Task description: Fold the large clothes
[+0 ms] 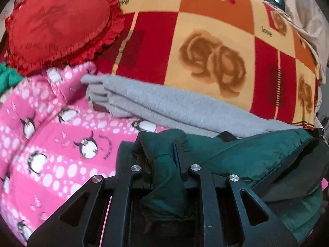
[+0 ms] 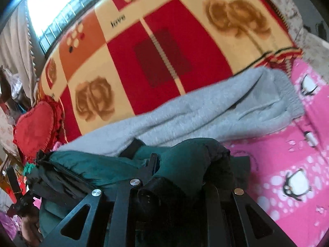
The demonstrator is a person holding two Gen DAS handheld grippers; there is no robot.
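A dark green padded jacket (image 1: 246,154) lies bunched at the near edge of the bed. My left gripper (image 1: 159,150) is shut on a fold of it, with green fabric running back between the fingers. In the right wrist view the same jacket (image 2: 98,168) fills the foreground, and my right gripper (image 2: 181,160) is shut on a bunched green part with a black cuff. A folded grey sweat garment (image 1: 164,107) lies just beyond the jacket; it also shows in the right wrist view (image 2: 205,115).
A pink penguin-print blanket (image 1: 51,140) lies under the clothes. A red, orange and cream rose-patterned blanket (image 1: 205,41) covers the bed beyond. A red heart cushion (image 1: 59,26) sits at the far left. A bright window (image 2: 61,2) is behind the bed.
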